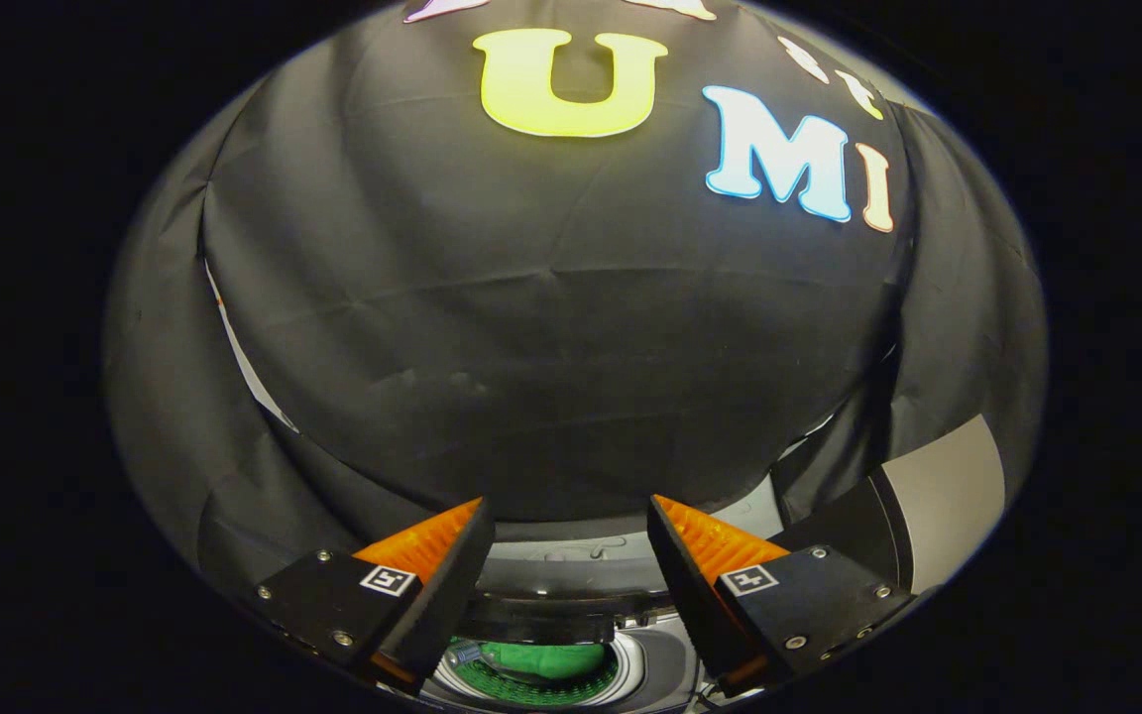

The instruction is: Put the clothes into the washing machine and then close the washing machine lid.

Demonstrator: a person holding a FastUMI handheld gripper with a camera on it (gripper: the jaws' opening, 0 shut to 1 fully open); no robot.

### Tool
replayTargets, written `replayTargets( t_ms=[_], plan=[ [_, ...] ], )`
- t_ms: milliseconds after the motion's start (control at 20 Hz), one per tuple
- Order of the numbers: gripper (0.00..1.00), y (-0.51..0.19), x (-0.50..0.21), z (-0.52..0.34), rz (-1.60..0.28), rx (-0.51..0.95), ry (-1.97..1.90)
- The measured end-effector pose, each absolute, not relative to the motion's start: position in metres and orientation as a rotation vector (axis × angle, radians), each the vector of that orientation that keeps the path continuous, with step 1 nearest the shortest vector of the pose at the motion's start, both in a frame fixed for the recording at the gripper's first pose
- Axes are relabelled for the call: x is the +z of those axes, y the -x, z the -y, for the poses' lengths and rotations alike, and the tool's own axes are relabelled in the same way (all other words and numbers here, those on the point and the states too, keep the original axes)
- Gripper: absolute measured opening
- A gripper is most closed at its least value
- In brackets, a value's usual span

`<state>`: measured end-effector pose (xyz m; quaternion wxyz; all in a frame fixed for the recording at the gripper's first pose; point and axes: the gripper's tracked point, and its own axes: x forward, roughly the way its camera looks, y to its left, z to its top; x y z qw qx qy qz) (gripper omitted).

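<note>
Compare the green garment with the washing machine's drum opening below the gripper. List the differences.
The green garment is soft, bunched and bright green; the drum opening is a rigid pale ring. The garment lies inside, and the opening surrounds it. Both sit below and between the open gripper fingers, which hold nothing.

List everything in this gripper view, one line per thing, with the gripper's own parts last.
washing machine: one, white and grey top, below and between the fingers, its round drum opening in sight.
lid: one, dark with a grey face, standing open beyond the right finger.
clothes: one green bundle, lying inside the drum, low between the fingers.
booth wall: one, black cloth, beyond the fingers.
gripper: one, black with orange fingers, open, nothing between the fingers, held above the drum opening.
</note>
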<state>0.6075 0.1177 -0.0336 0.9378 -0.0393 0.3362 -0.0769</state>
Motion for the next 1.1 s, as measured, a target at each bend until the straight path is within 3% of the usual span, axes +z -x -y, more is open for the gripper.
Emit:
replayTargets(
  t_ms=[1100],
  plan=[
    [0.97,-0.580,-0.039,-0.126,-0.566,-0.135,0.044]
  ],
)
